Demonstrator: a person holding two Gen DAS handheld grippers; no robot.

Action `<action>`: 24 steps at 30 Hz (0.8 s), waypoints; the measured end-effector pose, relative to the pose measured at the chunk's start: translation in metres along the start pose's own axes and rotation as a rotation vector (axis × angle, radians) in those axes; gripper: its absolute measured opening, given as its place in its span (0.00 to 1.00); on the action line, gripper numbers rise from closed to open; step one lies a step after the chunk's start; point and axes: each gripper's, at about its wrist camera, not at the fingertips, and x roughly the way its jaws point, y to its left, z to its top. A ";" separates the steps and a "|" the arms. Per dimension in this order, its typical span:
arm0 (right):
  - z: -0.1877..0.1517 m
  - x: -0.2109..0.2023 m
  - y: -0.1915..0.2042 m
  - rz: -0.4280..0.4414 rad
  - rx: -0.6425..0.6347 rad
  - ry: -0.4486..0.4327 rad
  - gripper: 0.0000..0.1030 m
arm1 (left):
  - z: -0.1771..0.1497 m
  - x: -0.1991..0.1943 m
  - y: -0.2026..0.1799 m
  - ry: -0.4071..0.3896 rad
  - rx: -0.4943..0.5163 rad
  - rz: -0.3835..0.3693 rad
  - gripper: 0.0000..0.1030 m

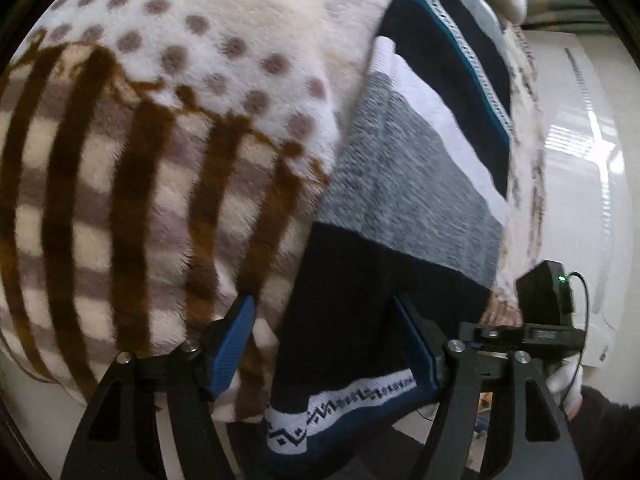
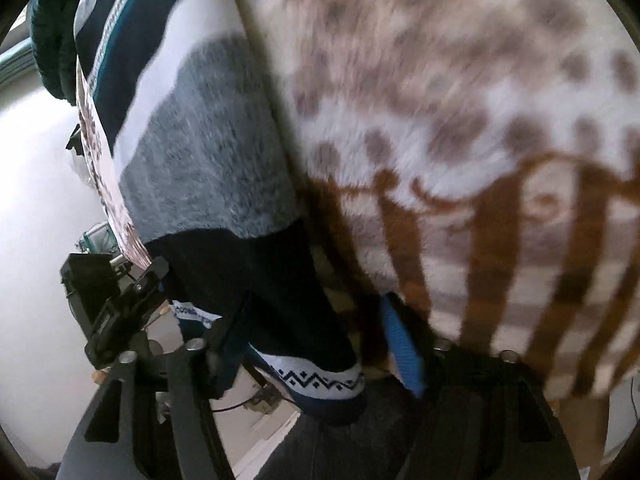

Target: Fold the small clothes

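Two small fleece garments side by side, edges touching. Cream fleece (image 1: pixel 168 152): taupe dots at one end, brown/taupe plaid at other. Colour-block fleece (image 1: pixel 404 184): navy, grey, white bands; patterned white hem trim w/ teal edge, hem overhanging table.

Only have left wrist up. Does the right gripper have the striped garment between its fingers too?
Observer: Yes. In the right wrist view, the striped garment runs down between the fingers of the right gripper, with its patterned hem just below them. The view is too blurred to say if it's pinched.
Operator: Anything past the garment's far end?
Observer: A dark teal knitted piece sits bunched there, at the top left of that view.
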 end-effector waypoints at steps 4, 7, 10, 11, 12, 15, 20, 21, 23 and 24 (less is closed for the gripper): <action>-0.011 0.010 0.001 0.004 -0.028 0.025 0.26 | -0.007 -0.004 0.002 0.005 -0.011 -0.056 0.66; -0.010 0.010 0.002 0.032 -0.016 0.028 0.23 | -0.015 -0.007 0.003 0.003 -0.012 -0.091 0.65; -0.005 0.011 0.001 0.049 -0.013 0.038 0.35 | -0.020 -0.008 0.002 0.011 -0.015 -0.139 0.52; -0.001 0.018 0.005 0.075 -0.007 0.051 0.46 | -0.022 -0.007 -0.001 0.013 -0.019 -0.145 0.43; 0.000 0.021 0.007 0.088 -0.010 0.055 0.51 | -0.023 -0.006 0.000 0.008 -0.035 -0.147 0.28; 0.002 0.026 0.012 0.080 -0.016 0.047 0.44 | -0.029 -0.002 0.000 -0.005 -0.072 -0.153 0.11; -0.016 0.019 0.027 0.121 0.001 0.012 0.11 | -0.036 -0.019 -0.010 -0.037 -0.108 -0.183 0.10; -0.021 0.014 0.029 0.141 0.004 0.000 0.10 | -0.037 -0.023 -0.011 -0.039 -0.118 -0.199 0.10; -0.025 0.006 0.037 0.166 0.000 -0.021 0.10 | -0.037 -0.039 -0.019 -0.053 -0.132 -0.224 0.09; -0.028 0.000 0.042 0.178 -0.006 -0.029 0.10 | -0.036 -0.045 -0.024 -0.056 -0.137 -0.238 0.09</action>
